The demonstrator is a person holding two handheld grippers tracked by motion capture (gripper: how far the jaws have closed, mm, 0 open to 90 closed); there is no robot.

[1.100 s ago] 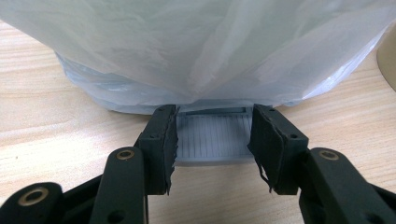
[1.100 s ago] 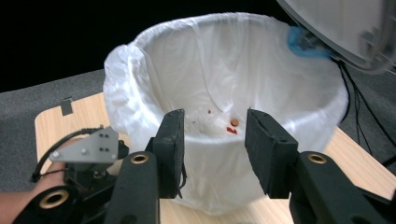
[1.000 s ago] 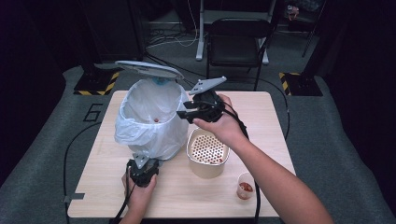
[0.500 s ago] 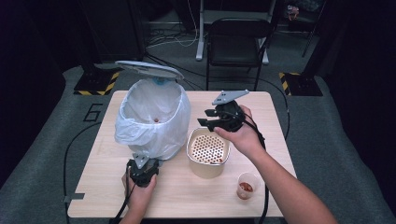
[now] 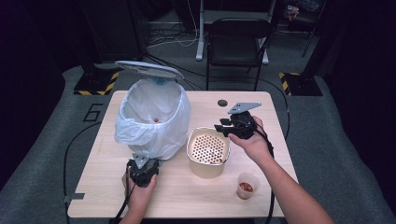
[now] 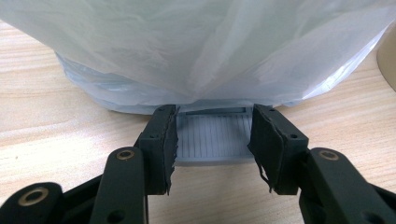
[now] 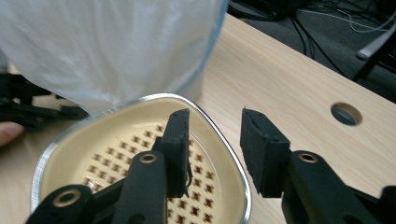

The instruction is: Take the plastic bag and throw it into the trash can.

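One jaw of the right gripper hangs inside the strainer rim and one outside (jaws just closing, not pinching yet), so the rim's right there between them, while the left gripper clamps the bin pedal.

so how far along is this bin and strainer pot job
Done: lid up, left claw shut on the pedal, a red bit in the bag. In hand: right claw, jaws just closing, straddles the strainer pot rim, not yet pinching. Left: probably lifting the pot; the cup holds red bits.
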